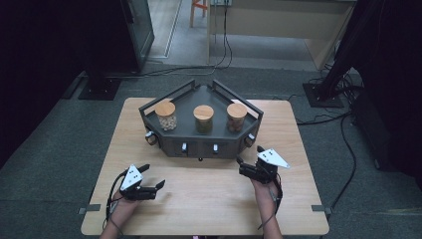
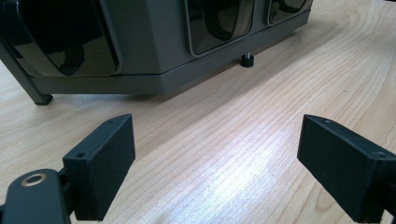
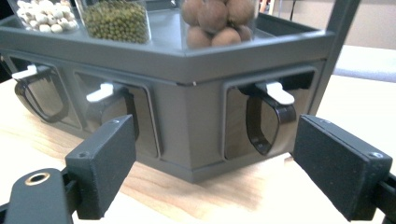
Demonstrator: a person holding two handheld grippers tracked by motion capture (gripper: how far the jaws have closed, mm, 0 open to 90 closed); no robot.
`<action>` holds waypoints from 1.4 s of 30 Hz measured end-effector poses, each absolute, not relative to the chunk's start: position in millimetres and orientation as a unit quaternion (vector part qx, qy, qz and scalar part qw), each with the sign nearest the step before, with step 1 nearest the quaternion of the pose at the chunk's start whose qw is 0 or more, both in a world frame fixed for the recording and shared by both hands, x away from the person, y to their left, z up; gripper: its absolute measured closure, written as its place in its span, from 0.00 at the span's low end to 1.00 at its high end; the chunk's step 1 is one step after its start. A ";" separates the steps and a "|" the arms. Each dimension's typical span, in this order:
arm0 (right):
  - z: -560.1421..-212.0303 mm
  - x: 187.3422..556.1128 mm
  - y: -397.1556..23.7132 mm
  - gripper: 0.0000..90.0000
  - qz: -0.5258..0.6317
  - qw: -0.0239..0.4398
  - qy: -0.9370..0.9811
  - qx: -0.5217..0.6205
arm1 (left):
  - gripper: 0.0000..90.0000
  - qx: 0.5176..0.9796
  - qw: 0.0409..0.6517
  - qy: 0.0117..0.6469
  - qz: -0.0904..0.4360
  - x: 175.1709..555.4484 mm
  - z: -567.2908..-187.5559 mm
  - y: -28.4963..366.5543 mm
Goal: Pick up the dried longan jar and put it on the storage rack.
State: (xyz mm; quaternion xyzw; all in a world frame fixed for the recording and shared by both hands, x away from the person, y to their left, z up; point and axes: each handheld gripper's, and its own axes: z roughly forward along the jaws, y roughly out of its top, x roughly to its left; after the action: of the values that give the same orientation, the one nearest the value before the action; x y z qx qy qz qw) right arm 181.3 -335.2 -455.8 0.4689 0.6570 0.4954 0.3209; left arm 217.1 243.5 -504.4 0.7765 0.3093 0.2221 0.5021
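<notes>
Here the right gripper [image 1: 247, 155] hovers just in front of the right end of the dark grey rack [image 1: 171, 144], its jaws apart with nothing between them. In the right gripper view those jaws frame the rack's angled corner, where a dark scoop with a white handle tab [image 3: 275, 93] hangs in a recess; two more white tabs [image 3: 100, 92] show in recesses further left. The scoop sits near the gripper but apart from it.

The left gripper [image 1: 152, 177] rests low over the wooden table [image 1: 209, 199], near its front left part and well apart from the rack. Its jaws also stand wide, holding nothing, with bare wood between them in the left gripper view.

On the rack's top shelf three glass jars with wooden lids stand in a row: a left jar of pale beans [image 1: 166, 115], a middle jar of green beans [image 1: 203, 118], and a right jar [image 1: 236, 116] of brown round things, perhaps nuts.
</notes>
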 end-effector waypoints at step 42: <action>-490.0 161.3 -341.3 0.14 0.475 0.320 0.675 0.465 | 0.12 0.774 0.502 0.314 0.224 215.8 -504.5 244.6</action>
State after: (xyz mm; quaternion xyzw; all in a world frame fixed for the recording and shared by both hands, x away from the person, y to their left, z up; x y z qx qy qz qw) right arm 161.3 -341.3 -490.0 0.4651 0.6748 0.4753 0.3201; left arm 215.8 244.6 -504.5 0.7739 0.3144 0.2244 0.5019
